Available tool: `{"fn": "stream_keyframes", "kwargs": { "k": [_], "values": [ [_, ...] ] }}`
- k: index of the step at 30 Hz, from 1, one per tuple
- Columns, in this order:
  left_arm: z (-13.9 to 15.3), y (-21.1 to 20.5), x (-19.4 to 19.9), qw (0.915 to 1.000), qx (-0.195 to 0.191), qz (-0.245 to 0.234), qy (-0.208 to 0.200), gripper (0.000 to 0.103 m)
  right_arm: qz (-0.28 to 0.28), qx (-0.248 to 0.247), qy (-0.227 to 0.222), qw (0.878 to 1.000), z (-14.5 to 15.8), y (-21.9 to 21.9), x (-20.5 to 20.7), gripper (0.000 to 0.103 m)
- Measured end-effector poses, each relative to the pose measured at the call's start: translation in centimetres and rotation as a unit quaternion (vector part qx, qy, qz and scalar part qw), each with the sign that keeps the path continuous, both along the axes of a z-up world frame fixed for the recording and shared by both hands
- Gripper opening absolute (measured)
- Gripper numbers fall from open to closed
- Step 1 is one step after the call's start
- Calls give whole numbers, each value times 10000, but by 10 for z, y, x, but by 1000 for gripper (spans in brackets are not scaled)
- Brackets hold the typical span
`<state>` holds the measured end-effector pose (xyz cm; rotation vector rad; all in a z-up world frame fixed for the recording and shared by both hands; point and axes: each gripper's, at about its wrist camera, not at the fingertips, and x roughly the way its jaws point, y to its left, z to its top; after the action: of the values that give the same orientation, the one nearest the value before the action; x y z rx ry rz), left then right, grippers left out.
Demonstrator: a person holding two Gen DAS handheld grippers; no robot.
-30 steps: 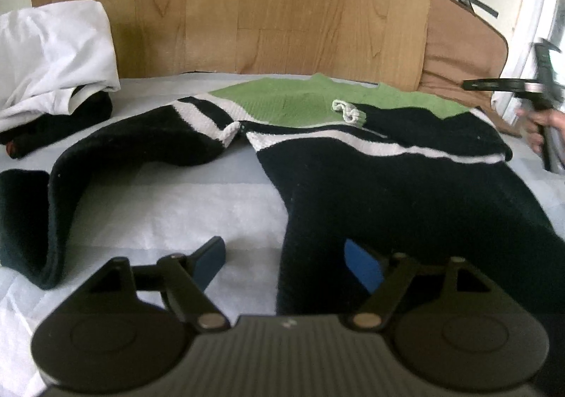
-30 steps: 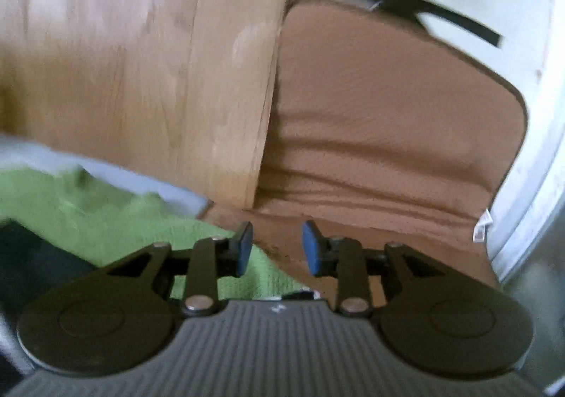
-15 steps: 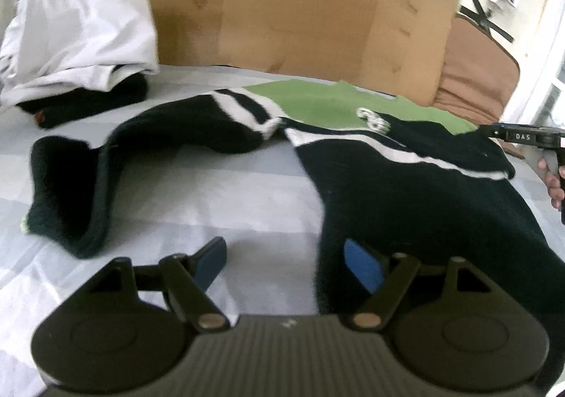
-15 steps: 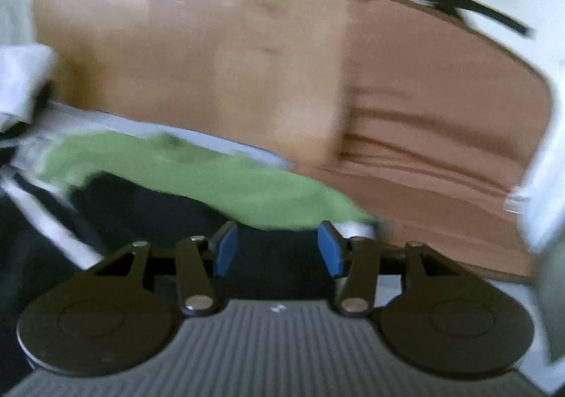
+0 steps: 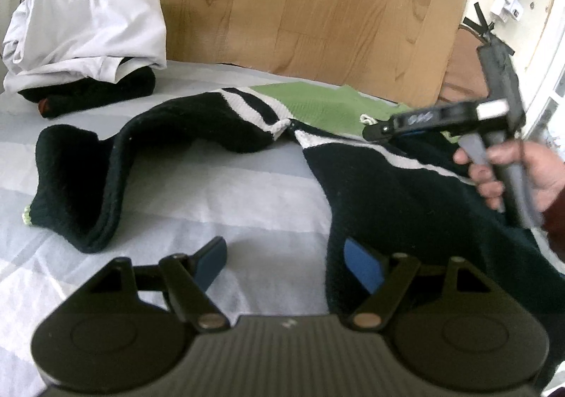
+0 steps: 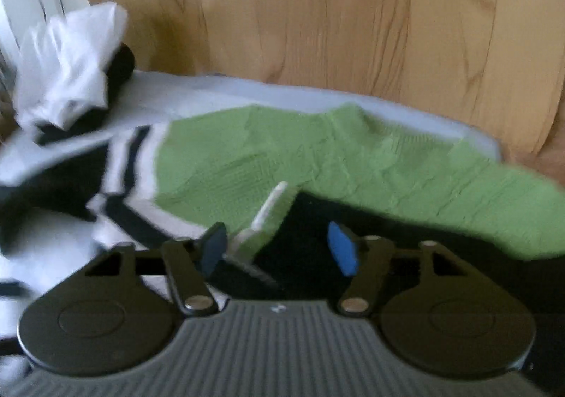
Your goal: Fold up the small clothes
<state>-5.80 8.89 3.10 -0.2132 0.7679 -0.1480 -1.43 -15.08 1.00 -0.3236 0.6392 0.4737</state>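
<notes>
Left wrist view: the left gripper point(image 5: 286, 257) hangs with its blue pads spread wide and nothing between them, low over the striped bedsheet point(image 5: 219, 192). A black knit sweater point(image 5: 406, 206) with white stripes and a green yoke lies flat on the sheet; its near edge runs up from about 5 o'clock of the gripper, just beside the right pad. One sleeve point(image 5: 116, 157) curls away toward 10 o'clock. At 2 o'clock a hand point(image 5: 522, 167) holds the right gripper point(image 5: 374, 131) over the chest of the sweater. A pile of white and black clothes point(image 5: 84, 26) sits at 11 o'clock against the wooden headboard point(image 5: 300, 1).

Right wrist view, blurred: the right gripper's point(image 6: 277, 248) jaws are closing, still apart, with the black knit and a pale cord point(image 6: 268, 210) lying between and just ahead of them; whether the pads touch the fabric cannot be told. The green yoke point(image 6: 317, 157) spreads from 11 to 2 o'clock.
</notes>
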Motion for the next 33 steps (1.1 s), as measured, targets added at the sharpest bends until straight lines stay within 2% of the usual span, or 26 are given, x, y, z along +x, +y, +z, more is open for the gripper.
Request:
{"fn": "stream_keyframes", "kwargs": {
  "k": [1,3,5,8,10,11,13,14,15,17,20,24,27,29,30,32,33],
  "values": [
    [0,2,-1,10000,-29,-18,-16,76,11,-1,-49,10000,4,0,-1,14],
    [-1,5,-2,9999,-87,-52,-55,76,-271,624,18,9977,24,-12,4,14],
    [-2,8,-1,9998,-145,-72,-87,76,-430,1083,-384,9924,46,-22,4,14],
    [-3,9,0,9998,-181,-78,-102,76,-170,1486,-623,9868,65,-11,-1,15],
    [-3,9,-1,9998,-169,-70,-105,76,59,1360,-743,9879,57,9,-2,16],
    [-2,10,-2,9998,-159,-55,-102,76,177,1103,-776,9907,46,22,1,21],
    [-2,11,-5,9998,-147,-20,-99,76,293,486,-519,9970,23,35,15,28],
    [-1,13,-7,9999,-138,-2,-104,76,190,283,-271,9991,10,35,23,39],
    [-1,14,-9,9999,-130,15,-110,76,117,321,-106,9994,5,29,26,49],
    [-1,19,-13,9998,-125,47,-115,76,37,680,-16,9977,14,3,25,53],
    [-1,22,-14,9998,-144,70,-116,76,-192,1047,-300,9939,46,-46,15,52],
    [-1,21,-14,9998,-137,128,-122,76,-687,629,-809,9924,66,-108,7,52],
    [0,21,-15,9997,-137,203,-91,76,-1157,598,-584,9898,48,-146,18,53],
    [3,22,-16,9995,-87,296,-51,76,-1557,447,-48,9868,22,-164,38,53],
    [5,23,-17,9993,-52,363,-54,76,-1580,409,-367,9859,15,-168,36,53],
    [14,30,-24,9986,17,502,-158,76,-1735,341,-323,9837,17,-160,33,53],
    [18,35,-28,9979,68,600,-226,76,-1761,471,-284,9828,22,-160,31,53]
  ]
}}
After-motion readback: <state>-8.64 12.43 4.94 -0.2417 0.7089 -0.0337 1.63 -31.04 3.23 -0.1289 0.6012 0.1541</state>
